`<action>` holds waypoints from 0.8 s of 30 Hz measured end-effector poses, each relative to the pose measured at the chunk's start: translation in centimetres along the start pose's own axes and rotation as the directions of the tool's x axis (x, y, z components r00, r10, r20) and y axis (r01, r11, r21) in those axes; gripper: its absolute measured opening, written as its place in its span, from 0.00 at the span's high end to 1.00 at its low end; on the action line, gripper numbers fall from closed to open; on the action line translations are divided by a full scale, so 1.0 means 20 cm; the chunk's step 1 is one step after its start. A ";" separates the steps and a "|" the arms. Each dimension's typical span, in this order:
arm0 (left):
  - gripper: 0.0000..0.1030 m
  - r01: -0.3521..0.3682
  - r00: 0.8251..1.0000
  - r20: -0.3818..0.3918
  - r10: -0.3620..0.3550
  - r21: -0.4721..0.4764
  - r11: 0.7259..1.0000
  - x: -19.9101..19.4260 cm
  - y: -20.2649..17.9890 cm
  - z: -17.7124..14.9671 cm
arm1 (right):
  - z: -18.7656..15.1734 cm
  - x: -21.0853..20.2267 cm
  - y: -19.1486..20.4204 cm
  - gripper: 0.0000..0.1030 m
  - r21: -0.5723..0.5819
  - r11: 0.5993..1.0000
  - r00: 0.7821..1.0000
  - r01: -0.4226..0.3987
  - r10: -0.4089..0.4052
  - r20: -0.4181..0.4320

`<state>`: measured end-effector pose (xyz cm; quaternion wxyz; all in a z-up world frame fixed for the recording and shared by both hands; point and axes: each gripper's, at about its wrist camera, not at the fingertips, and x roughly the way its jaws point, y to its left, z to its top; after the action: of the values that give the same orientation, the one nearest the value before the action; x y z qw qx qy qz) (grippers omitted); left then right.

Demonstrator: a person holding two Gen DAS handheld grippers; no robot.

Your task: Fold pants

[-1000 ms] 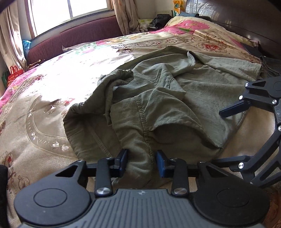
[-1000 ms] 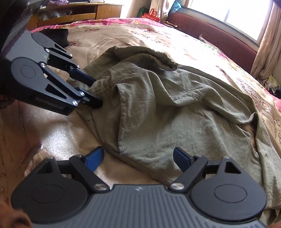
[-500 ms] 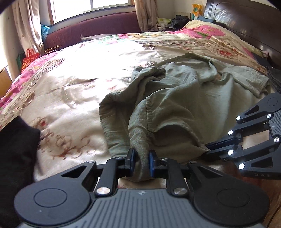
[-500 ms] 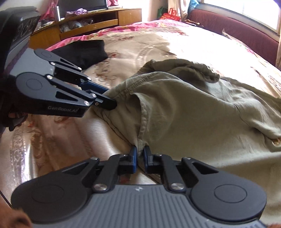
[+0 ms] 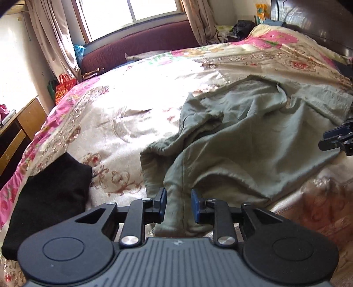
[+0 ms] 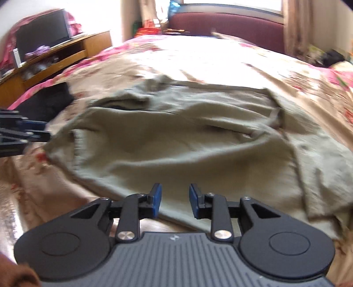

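Observation:
Olive-green pants (image 5: 253,136) lie crumpled across the floral bedspread (image 5: 123,114). My left gripper (image 5: 179,204) is at their near edge. Its jaws are opening, with a seamed fold of cloth still lying between the blue pads, which no longer pinch it. In the blurred right wrist view the pants (image 6: 176,136) lie spread wider and flatter. My right gripper (image 6: 174,198) is also opening, over the pants' near hem, and the cloth runs under the gap. The right gripper (image 5: 335,139) shows at the right edge of the left view, and the left gripper (image 6: 26,132) at the left edge of the right view.
A black garment (image 5: 48,198) lies on the bed's near left corner, also seen as the dark garment (image 6: 48,101). A wooden cabinet (image 6: 66,53) stands beside the bed. A maroon bench (image 5: 143,46) runs under the window, and a dark headboard (image 5: 320,19) rises at the far right.
Both grippers pinched the pants' near edge half a second ago; now both sets of jaws stand apart. The pants lie flatter and more spread. The right view has swung and blurred.

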<state>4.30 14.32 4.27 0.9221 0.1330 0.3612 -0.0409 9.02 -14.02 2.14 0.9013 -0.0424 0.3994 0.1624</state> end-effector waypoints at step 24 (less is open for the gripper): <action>0.54 0.403 0.914 -0.059 -0.401 0.253 0.880 0.38 -1.07 0.35 | 0.20 -0.05 -1.29 0.48 0.334 0.778 0.832 0.533 -0.554 -0.037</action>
<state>10.78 -8.06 -0.54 0.8671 0.1750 0.3747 -0.2778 19.61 -37.78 4.28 0.9157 0.0011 0.3630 -0.1724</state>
